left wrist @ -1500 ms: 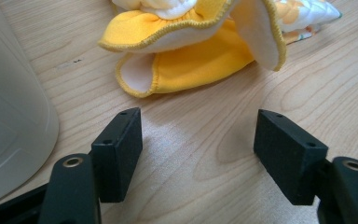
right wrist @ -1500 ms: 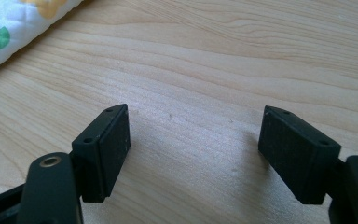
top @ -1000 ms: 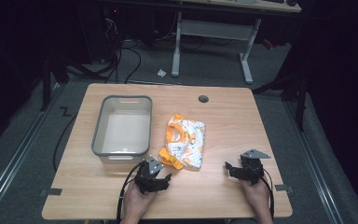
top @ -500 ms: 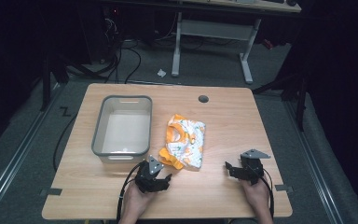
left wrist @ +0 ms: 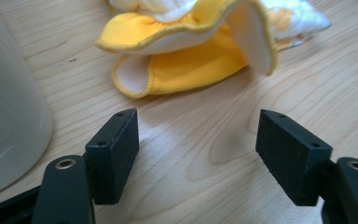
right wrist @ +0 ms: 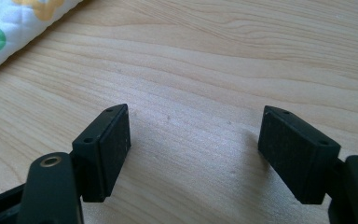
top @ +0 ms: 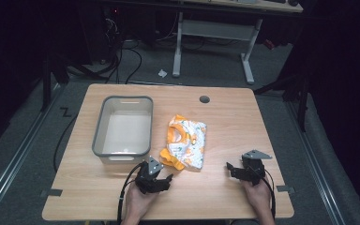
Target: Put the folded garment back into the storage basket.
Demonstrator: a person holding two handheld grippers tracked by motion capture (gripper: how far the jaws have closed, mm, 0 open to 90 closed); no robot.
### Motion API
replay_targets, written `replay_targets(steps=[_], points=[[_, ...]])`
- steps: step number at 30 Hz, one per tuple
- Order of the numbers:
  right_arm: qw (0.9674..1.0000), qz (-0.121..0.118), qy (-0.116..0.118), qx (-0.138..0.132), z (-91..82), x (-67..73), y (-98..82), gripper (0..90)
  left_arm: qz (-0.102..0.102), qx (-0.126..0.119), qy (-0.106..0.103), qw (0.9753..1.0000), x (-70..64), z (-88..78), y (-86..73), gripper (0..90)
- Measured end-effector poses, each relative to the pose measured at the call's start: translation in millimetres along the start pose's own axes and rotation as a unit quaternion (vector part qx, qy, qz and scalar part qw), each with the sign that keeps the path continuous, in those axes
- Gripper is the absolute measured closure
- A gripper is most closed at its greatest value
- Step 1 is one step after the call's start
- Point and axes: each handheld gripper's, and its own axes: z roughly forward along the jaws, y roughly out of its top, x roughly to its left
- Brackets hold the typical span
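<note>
Cloth [top: 186, 143], white with orange trim and a small print, lies crumpled near the middle of the wooden surface [top: 225, 122], just right of the grey bin [top: 123, 127]. From the high view the left claw [top: 161, 179] sits at the near edge, just short of the cloth's near left corner, and the right claw [top: 230, 168] rests well apart to the right of the cloth, each held by a hand coming in from the bottom.

Close up, the left gripper view gives what the high view cannot: the cloth [left wrist: 191, 51] has a folded yellow hem with a white lining curling up just beyond the left claw [left wrist: 196, 140], whose jaws stand wide and released over bare wood, nothing between them. The bin's pale wall [left wrist: 9, 107] rises at the left of that view. In the right gripper view the right claw [right wrist: 193, 140] is likewise released, jaws wide over bare grain, and a corner of the cloth [right wrist: 14, 32] with green and orange print shows at the top left.

A round dark hole [top: 204, 99] marks the surface's far side. Beyond it the room is dim: grey floor, cables [top: 122, 56], and the white legs of a desk [top: 215, 33].

Against the earlier frames, cloth, bin and both hands lie as they did; the left claw's jaws have narrowed very slightly but remain wide.
</note>
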Motion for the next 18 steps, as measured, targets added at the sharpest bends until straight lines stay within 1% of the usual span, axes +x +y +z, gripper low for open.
replay_targets(steps=[1, 9, 11, 14, 15, 16, 18], points=[[1.0, 0.0, 0.0, 0.0, 0.0, 0.0, 0.0, 25.2, -0.002, -0.002, -0.005, 1.0, -0.4, -0.8, 0.4, 30.4], [1.0, -0.001, 0.0, 0.0, 0.0, 0.0, 0.0, 25.2, 0.0, -0.012, -0.017, 0.9998, -5.4, -6.5, 6.6, 30.0], [1.0, -0.001, 0.0, 0.0, 0.0, 0.0, 0.0, 25.2, 0.002, -0.017, -0.017, 0.9997, -7.7, -9.6, 10.0, 29.1], [1.0, -0.001, 0.0, 0.0, 0.0, 0.0, 0.0, 25.2, 0.0, -0.027, -0.011, 0.9996, -10.3, -14.3, 14.8, 26.4], [1.0, -0.001, 0.0, 0.0, 0.0, 0.0, 0.0, 25.2, 0.0, -0.027, -0.011, 0.9996, -10.3, -14.3, 14.8, 26.4], [1.0, -0.001, 0.0, 0.0, 0.0, 0.0, 0.0, 25.2, 0.001, -0.036, -0.012, 0.9993, -12.0, -16.8, 18.1, 26.4], [1.0, 0.0, 0.0, 0.0, 0.0, 0.0, 0.0, 25.2, 0.001, -0.037, -0.013, 0.9992, -12.9, -17.4, 19.8, 26.4]])
